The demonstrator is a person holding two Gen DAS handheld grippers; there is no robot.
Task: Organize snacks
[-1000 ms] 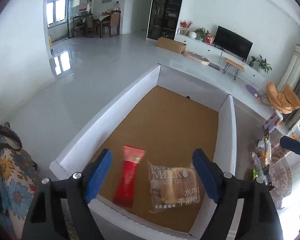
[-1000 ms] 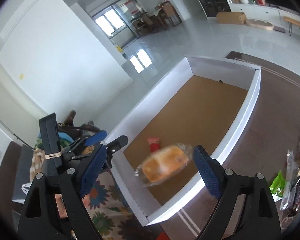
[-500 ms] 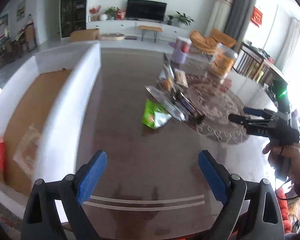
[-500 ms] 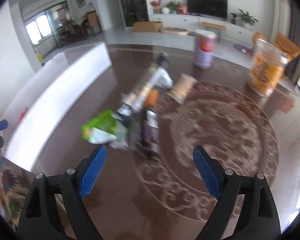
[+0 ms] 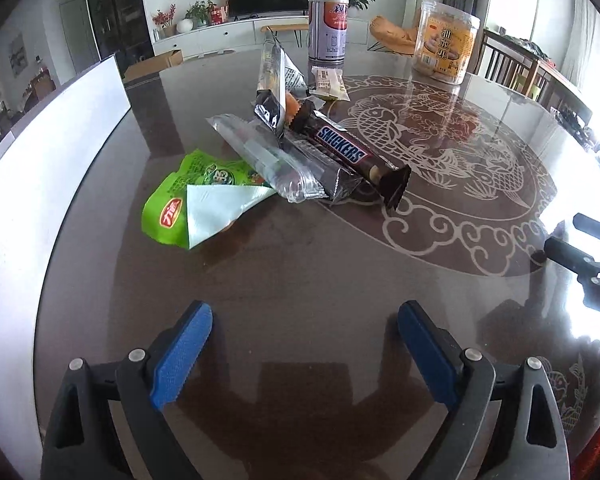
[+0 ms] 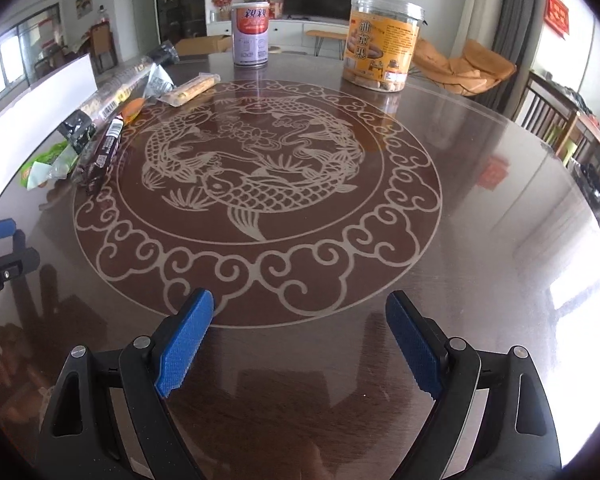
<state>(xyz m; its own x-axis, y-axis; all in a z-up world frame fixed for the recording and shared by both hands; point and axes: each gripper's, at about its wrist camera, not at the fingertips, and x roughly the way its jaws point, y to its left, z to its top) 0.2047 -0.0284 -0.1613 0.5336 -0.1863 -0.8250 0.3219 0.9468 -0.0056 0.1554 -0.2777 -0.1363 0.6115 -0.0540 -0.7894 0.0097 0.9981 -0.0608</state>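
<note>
Both tools, left tool [image 5: 304, 354] and right tool [image 6: 298, 346], gaped wide and empty. The brown foil-wrapped Snickers bar [image 5: 342, 148] lay heaped with other packets near the dark glossy worktop's [image 5: 320, 280] left edge; probably light, stiff, slippery, best pinched across its middle.

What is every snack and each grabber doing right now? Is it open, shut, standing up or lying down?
Left gripper: open, empty.
Right gripper: open, empty.
Snickers bar: sealed, lying in the pile.
Green snack packet: lying flat, corner folded over.
Clear biscuit jar: upright, lid on.
Red-and-white can: upright.
</note>
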